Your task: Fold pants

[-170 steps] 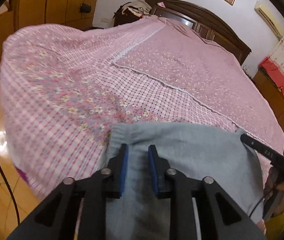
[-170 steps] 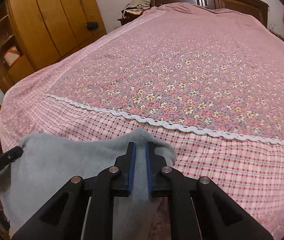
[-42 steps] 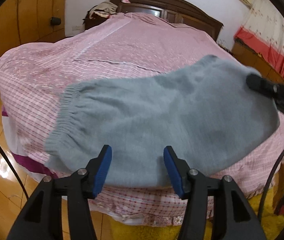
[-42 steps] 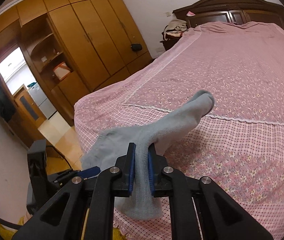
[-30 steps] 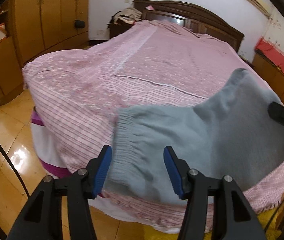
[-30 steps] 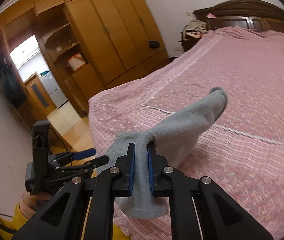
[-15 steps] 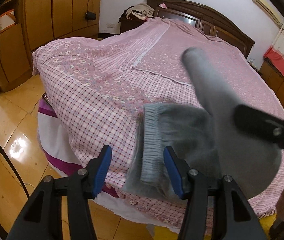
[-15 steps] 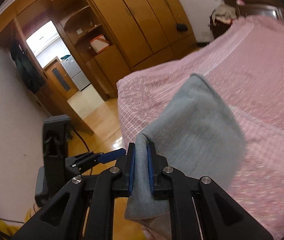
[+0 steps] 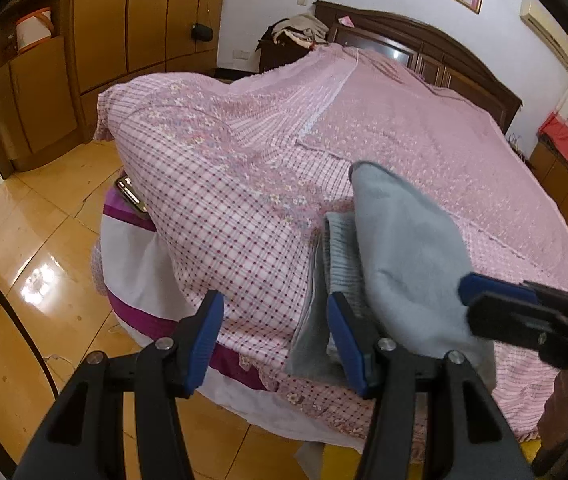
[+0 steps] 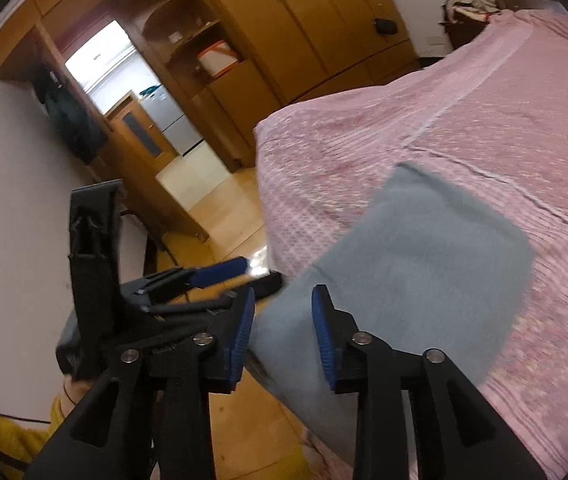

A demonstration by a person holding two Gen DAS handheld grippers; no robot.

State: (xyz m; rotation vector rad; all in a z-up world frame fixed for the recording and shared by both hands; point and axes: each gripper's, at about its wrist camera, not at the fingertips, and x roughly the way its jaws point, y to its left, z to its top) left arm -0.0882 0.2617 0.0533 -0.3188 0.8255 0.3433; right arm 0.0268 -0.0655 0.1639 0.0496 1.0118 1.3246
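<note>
The grey pants (image 9: 400, 264) lie folded on the near corner of the pink bed (image 9: 404, 132), a top layer lapped over the ribbed waistband (image 9: 342, 260). They also show in the right wrist view (image 10: 424, 264), blurred, hanging over the bed edge. My left gripper (image 9: 275, 332) is open and empty, its right finger beside the pants' near edge. My right gripper (image 10: 279, 332) is open, its jaws apart just in front of the pants; it also shows at the right of the left wrist view (image 9: 524, 312). The left gripper shows in the right wrist view (image 10: 203, 276), left of the pants.
Wooden wardrobes (image 9: 123, 20) line the left wall, with shiny wood floor (image 9: 23, 260) between them and the bed. A dark headboard (image 9: 424, 48) stands at the far end. A doorway (image 10: 123, 92) opens at the left in the right wrist view.
My right gripper has opened and let go of the pants after carrying the end over to the left. The pants now lie folded over the waistband. My left gripper stays open.
</note>
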